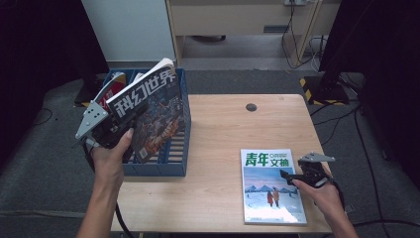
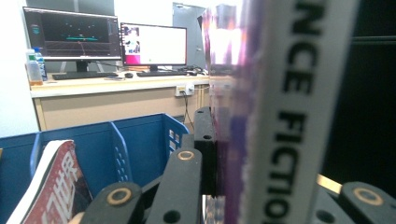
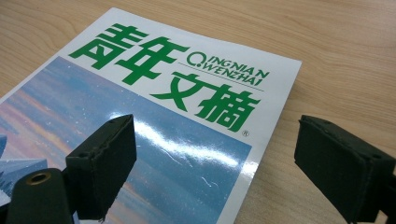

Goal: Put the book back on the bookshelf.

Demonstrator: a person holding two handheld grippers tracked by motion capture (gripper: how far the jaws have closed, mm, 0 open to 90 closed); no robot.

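The person's left hand (image 1: pixel 110 153) is raised up over the left side of the wooden table (image 1: pixel 223 129). The arm comes up from the bottom edge and bends a little toward the blue file box (image 1: pixel 181 124). That hand holds the left gripper (image 1: pixel 116 124), and its jaws are squeezed tight on the edge of a dark science fiction magazine (image 1: pixel 151 111). The magazine is lifted in the air and leans to one side, right above the blue box. Its bottom corner hangs down inside the box. In the left gripper view the magazine's spine (image 2: pixel 289 116) stands tall between the black jaws, very close to the camera. A red magazine (image 2: pixel 56 186) leans in another part of the box, behind a blue wall.

The right hand (image 1: pixel 322 196) rests low, near the right front corner of the table. The arm comes in from the bottom right. It holds the right gripper (image 1: pixel 289 177), which points left toward a second magazine with green letters (image 1: pixel 270 186). That magazine lies flat on the table, face up. The right gripper's jaws are wide apart and hold nothing. In the right gripper view one pad (image 3: pixel 105 158) hangs over the shiny cover and the other pad (image 3: pixel 341 165) is over the bare wood, just past the magazine's edge.
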